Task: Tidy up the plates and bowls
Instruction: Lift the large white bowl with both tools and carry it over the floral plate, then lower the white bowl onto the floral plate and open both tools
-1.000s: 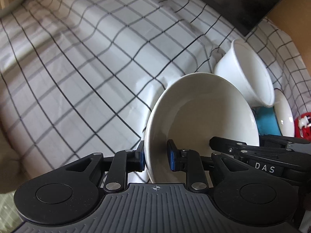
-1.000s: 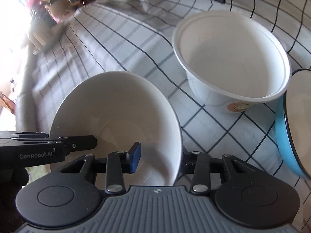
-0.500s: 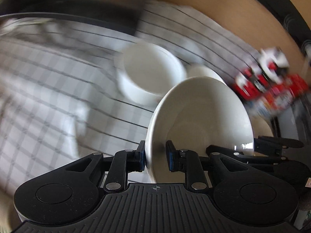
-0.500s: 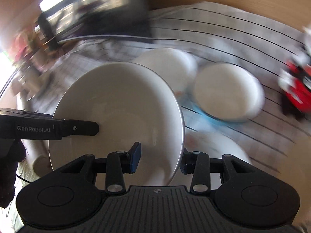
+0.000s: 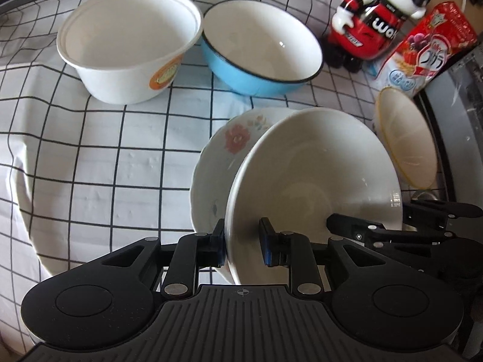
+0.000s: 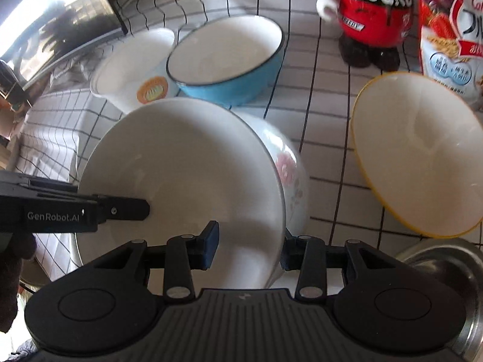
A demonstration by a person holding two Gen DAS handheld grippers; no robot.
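Observation:
Both grippers hold one plain white bowl (image 5: 314, 178) by its rim, just above a flowered plate (image 5: 223, 150). My left gripper (image 5: 243, 246) is shut on the bowl's near rim. My right gripper (image 6: 249, 249) is shut on the bowl's (image 6: 187, 175) right rim, with the flowered plate (image 6: 286, 169) right under it. A white plastic tub (image 5: 129, 42) and a blue enamel bowl (image 5: 259, 48) stand side by side farther back. A yellow-rimmed bowl (image 6: 419, 157) sits to the right.
A red and black toy figure (image 5: 374, 21) and a cereal bag (image 5: 422, 54) stand at the back right. A metal pot edge (image 6: 446, 259) is at the near right. A checked cloth (image 5: 90, 157) covers the table.
Both grippers have carried the white bowl to the right, from the bare cloth to above the flowered plate. The toy, bag and yellow-rimmed bowl have come into view.

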